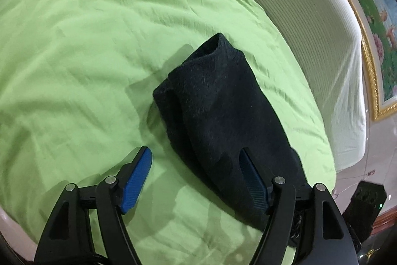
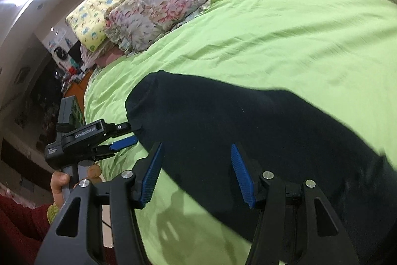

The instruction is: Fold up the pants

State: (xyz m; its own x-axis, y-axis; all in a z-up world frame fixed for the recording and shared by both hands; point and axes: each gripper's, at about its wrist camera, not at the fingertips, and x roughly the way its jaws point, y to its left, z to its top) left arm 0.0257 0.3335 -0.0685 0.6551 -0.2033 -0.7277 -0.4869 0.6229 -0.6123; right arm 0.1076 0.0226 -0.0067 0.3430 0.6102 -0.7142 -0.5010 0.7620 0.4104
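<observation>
Centrally in both views, dark navy knitted pants [image 1: 218, 113], folded into a long bundle, lie on a wrinkled lime-green bedsheet [image 1: 74, 54]. From the left wrist camera, the left gripper [image 1: 196, 173] sits at the lower edge with blue-padded fingers spread apart and released, one finger over the bundle's near end, the other over the sheet. From the right wrist camera, the right gripper [image 2: 196, 173] is likewise spread wide, holding nothing, its fingers above the pants [image 2: 248, 131]. At centre left, the left gripper [image 2: 126, 134] touches the bundle's edge. Floral pillows [image 2: 148, 14] sit at the upper left.
</observation>
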